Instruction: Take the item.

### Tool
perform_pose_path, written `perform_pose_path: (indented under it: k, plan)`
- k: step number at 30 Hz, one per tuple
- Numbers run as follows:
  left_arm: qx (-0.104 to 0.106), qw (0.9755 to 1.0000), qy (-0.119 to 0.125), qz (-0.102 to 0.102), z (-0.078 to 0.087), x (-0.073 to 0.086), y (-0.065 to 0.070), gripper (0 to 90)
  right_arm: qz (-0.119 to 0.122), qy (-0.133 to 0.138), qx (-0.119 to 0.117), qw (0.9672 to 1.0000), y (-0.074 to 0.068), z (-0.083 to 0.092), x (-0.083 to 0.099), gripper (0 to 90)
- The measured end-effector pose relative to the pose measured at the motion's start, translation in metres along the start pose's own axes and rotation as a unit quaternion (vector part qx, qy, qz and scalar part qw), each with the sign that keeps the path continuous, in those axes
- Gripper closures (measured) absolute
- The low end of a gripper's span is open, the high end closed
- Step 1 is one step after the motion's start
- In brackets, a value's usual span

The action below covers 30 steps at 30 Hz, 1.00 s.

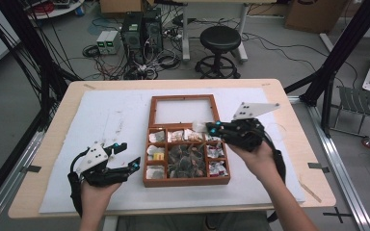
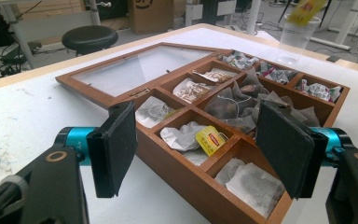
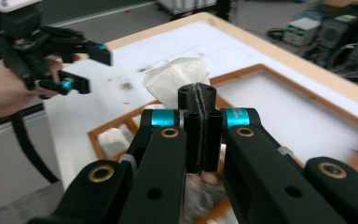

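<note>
The right tool [image 3: 199,100] is clenched tight on a white tea bag [image 3: 177,79], and it holds the bag up in the air above the far right part of the wooden box [image 1: 187,181]. The left tool [image 1: 125,161] waits with its jaws apart and empty, low by the box's left side. The right hand [image 1: 256,159] is the one carrying the bag, so I think the bag goes wherever that hand goes next.

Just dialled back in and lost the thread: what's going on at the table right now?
A person is working at an open wooden tea box with a gripper in each hand. The right gripper is shut on a white tea bag and holds it above the box. The left gripper waits open beside the box, holding nothing. The compartments hold more tea bags.
</note>
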<state>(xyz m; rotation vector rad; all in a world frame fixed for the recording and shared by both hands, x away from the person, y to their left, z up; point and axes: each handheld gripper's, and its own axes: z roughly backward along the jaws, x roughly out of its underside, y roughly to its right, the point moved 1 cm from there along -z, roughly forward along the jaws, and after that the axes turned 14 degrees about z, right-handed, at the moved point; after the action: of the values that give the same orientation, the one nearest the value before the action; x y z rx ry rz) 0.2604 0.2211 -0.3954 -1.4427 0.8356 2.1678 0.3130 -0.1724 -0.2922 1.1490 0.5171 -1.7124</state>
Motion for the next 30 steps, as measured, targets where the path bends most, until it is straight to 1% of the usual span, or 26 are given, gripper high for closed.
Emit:
perform_pose_path:
  k: [3, 4, 5, 7, 11, 14, 16, 17, 18, 19, 20, 21, 22, 24, 27, 28, 29, 30]
  plan:
    - [0.002, 1.0000, -0.001, 0.000, -0.001, 0.000, 0.000, 29.4, -0.004, -0.001, 0.026, 0.9997, 0.010, 0.019, 0.005, 90.0]
    - [0.002, 1.0000, -0.001, 0.000, -0.001, 0.000, 0.000, 29.4, -0.004, -0.001, 0.026, 0.9997, 0.010, 0.019, 0.005, 90.0]
    - [0.001, 1.0000, -0.001, 0.000, -0.002, 0.000, 0.000, 29.4, -0.009, -0.004, 0.040, 0.9991, 0.016, 0.030, 0.010, 90.0]
    - [0.002, 1.0000, -0.003, 0.000, -0.003, 0.000, 0.001, 29.4, -0.016, -0.009, 0.055, 0.9983, 0.022, 0.040, 0.017, 90.0]
    - [0.002, 1.0000, -0.004, 0.000, -0.005, 0.001, 0.001, 29.4, -0.036, -0.011, 0.077, 0.9964, 0.035, 0.058, 0.030, 90.0]
    - [0.002, 1.0000, -0.004, 0.000, -0.006, 0.001, 0.001, 29.4, -0.053, -0.004, 0.089, 0.9946, 0.046, 0.071, 0.039, 90.0]
    - [0.002, 1.0000, -0.006, -0.001, -0.006, 0.001, 0.001, 29.4, -0.064, -0.004, 0.101, 0.9928, 0.052, 0.079, 0.044, 90.0]
    - [0.002, 1.0000, -0.006, 0.000, -0.006, 0.001, 0.001, 29.4, -0.067, -0.003, 0.107, 0.9920, 0.055, 0.082, 0.047, 90.0]
    - [0.002, 1.0000, -0.006, 0.000, -0.006, 0.001, 0.001, 29.4, -0.067, -0.003, 0.107, 0.9920, 0.055, 0.082, 0.047, 90.0]
    - [0.002, 1.0000, -0.007, -0.001, -0.007, 0.001, 0.001, 29.4, -0.074, -0.007, 0.120, 0.9900, 0.061, 0.089, 0.052, 90.0]
    - [0.002, 1.0000, -0.007, -0.001, -0.007, 0.001, 0.001, 29.4, -0.074, -0.007, 0.120, 0.9900, 0.061, 0.089, 0.052, 90.0]
    - [0.002, 1.0000, -0.008, -0.001, -0.007, 0.001, 0.001, 29.4, -0.078, -0.008, 0.125, 0.9890, 0.064, 0.092, 0.055, 90.0]
    - [0.001, 1.0000, -0.007, -0.001, -0.007, 0.002, 0.001, 29.4, -0.085, -0.013, 0.136, 0.9869, 0.069, 0.097, 0.060, 90.0]
    - [0.002, 1.0000, -0.006, 0.001, -0.007, 0.002, 0.001, 29.4, -0.090, -0.017, 0.149, 0.9846, 0.074, 0.101, 0.067, 90.0]
    - [0.001, 1.0000, -0.008, 0.000, -0.008, 0.002, 0.001, 29.4, -0.103, -0.023, 0.162, 0.9811, 0.081, 0.106, 0.077, 90.0]
    - [0.001, 1.0000, -0.008, 0.000, -0.008, 0.002, 0.001, 29.4, -0.103, -0.023, 0.162, 0.9811, 0.081, 0.106, 0.077, 90.0]
    - [0.002, 1.0000, -0.009, 0.000, -0.008, 0.003, 0.001, 29.4, -0.112, -0.028, 0.169, 0.9789, 0.085, 0.108, 0.084, 90.0]
    - [0.002, 0.9999, -0.010, 0.000, -0.008, 0.003, 0.001, 29.4, -0.116, -0.029, 0.172, 0.9778, 0.087, 0.109, 0.087, 90.0]
